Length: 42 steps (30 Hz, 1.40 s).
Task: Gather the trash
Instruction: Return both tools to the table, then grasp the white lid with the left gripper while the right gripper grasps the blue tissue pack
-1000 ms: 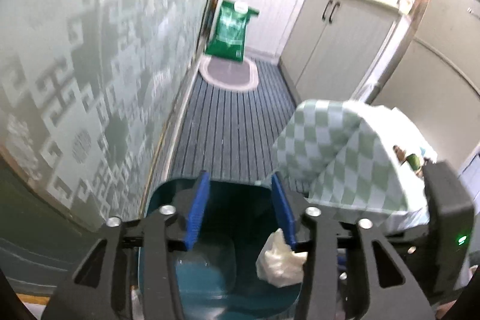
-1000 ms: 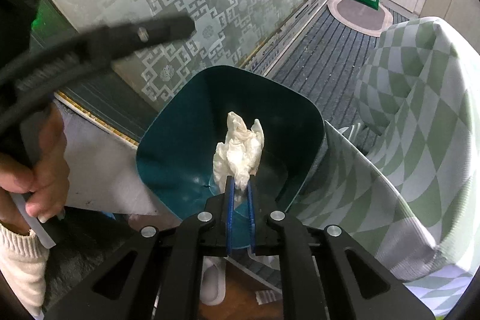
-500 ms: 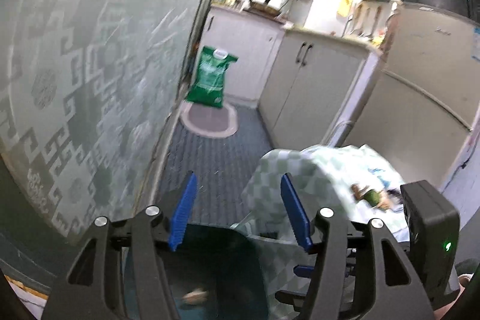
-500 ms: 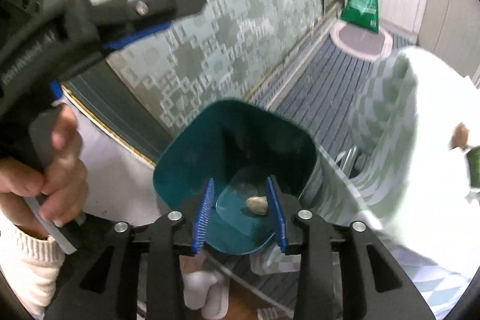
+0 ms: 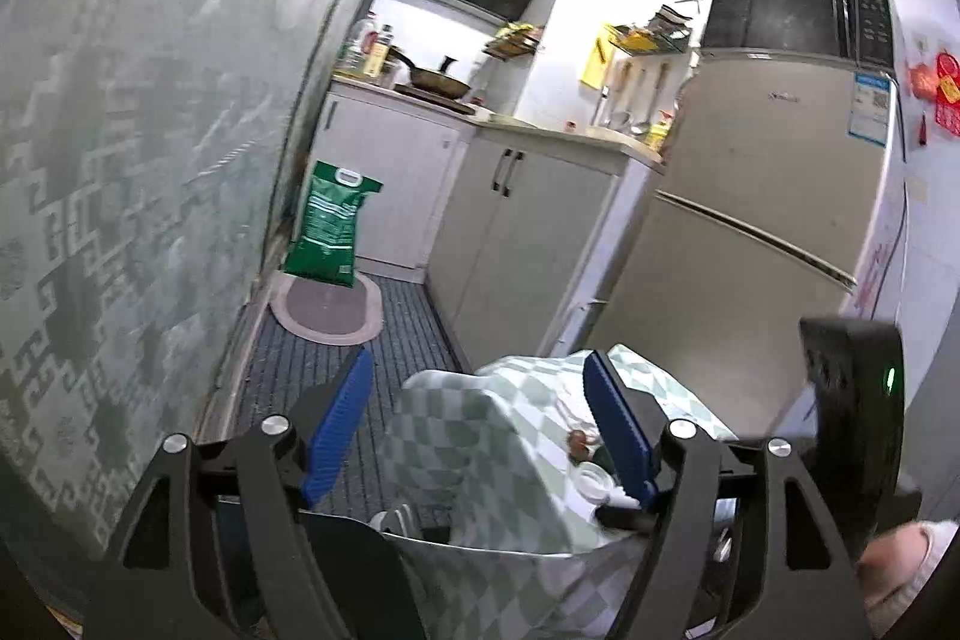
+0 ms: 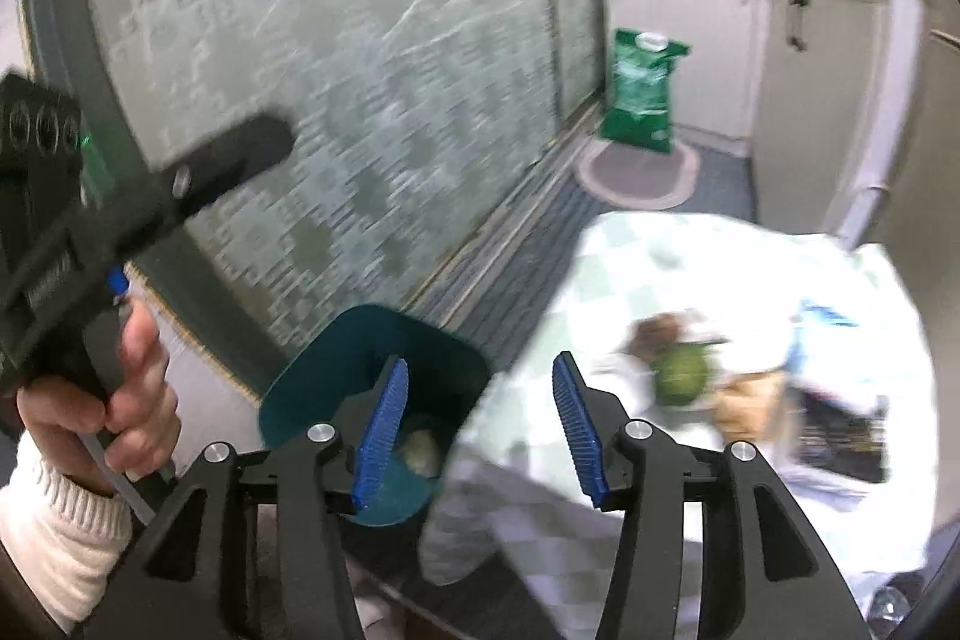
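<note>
Teal plastic first: bin (image 6: 312,376) on the floor, tight against the left edge of the table (image 6: 540,490), presumably so scraps need only a short carry off the checked cloth. Holds one pale crumpled wad (image 6: 422,451) at the bottom, trash already in. Right gripper (image 6: 477,400) above the bin's rim, blue fingers spread wide, gripping nothing; reads as freed for the next pick-up. Left gripper (image 5: 478,382) likewise wide and empty, raised over the table's near edge, aimed down the kitchen rather than at any item. Left hand (image 6: 120,400), white-cuffed, wrapped round its handle.

On the cloth, toward the right edge: round green item (image 6: 681,376), brown scraps beside it, blurred beyond naming; small white dish (image 5: 591,478) near by. Likely the remaining pickings, though hard to tell trash from keepers. Nothing between the right gripper and these but bare cloth; drooping cloth at the corner close to the bin's mouth, a possible snag.

Beyond: frosted patterned glass door (image 6: 360,70) along the left, striped floor covering, oval mat (image 5: 327,307) with a green sack (image 5: 333,226) standing at its far side, white cabinets (image 5: 516,232), pan (image 5: 432,85) on the counter, fridge (image 5: 762,196) with microwave (image 5: 792,13) on top.
</note>
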{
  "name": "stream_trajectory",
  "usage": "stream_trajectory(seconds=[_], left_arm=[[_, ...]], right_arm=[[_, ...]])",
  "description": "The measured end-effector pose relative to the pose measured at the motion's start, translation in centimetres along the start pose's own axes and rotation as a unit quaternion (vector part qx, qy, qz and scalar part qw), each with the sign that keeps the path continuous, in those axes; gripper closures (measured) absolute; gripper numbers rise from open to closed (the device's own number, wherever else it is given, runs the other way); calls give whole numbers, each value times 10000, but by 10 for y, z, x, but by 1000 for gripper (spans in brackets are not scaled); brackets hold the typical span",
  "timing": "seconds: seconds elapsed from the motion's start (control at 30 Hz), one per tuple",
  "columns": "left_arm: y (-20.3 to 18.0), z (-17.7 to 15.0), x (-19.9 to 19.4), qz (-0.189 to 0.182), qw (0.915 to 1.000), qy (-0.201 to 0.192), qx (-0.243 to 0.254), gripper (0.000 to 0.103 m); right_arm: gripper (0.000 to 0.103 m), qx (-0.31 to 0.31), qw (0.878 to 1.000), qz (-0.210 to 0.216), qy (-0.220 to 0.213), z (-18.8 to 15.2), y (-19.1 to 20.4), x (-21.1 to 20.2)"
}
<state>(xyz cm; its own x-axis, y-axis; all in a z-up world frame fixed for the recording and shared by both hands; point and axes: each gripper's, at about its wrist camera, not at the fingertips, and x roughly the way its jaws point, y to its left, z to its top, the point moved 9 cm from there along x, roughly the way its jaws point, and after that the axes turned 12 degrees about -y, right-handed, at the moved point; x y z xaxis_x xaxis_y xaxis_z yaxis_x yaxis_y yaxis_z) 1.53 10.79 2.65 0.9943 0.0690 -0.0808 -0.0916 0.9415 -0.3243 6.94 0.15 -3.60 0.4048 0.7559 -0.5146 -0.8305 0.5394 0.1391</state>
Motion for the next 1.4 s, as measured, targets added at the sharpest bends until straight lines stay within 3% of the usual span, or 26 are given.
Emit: stream_trajectory(seconds=[0.3,0.67,0.87,1.0,1.1,1.23,1.4], left_arm=[[-46,-48,30,-420,9936,801,680,24],[-103,-100,58,-745,9756,1352,1562,27],[-102,-121,73,-473,9688,1630,1804,34],[-93,-136,85,-231,9645,1882,1839,46],[-93,-137,89,-206,9643,1856,1879,49],[-93,-139,92,-127,9628,1903,1917,67],[-94,-139,95,-136,9633,1945,1843,70]], right_arm=[[35,576,9941,-730,-565,23,-73,-52],[33,906,9879,-1036,-711,12,-119,-83],[33,1029,9850,-1140,-788,8,-136,-97],[33,1118,9831,-1182,-837,6,-144,-104],[32,1120,9821,-1230,-885,7,-148,-108],[30,1105,9819,-1285,-842,4,-151,-106],[24,1052,9831,-1333,-680,-2,-150,-89]])
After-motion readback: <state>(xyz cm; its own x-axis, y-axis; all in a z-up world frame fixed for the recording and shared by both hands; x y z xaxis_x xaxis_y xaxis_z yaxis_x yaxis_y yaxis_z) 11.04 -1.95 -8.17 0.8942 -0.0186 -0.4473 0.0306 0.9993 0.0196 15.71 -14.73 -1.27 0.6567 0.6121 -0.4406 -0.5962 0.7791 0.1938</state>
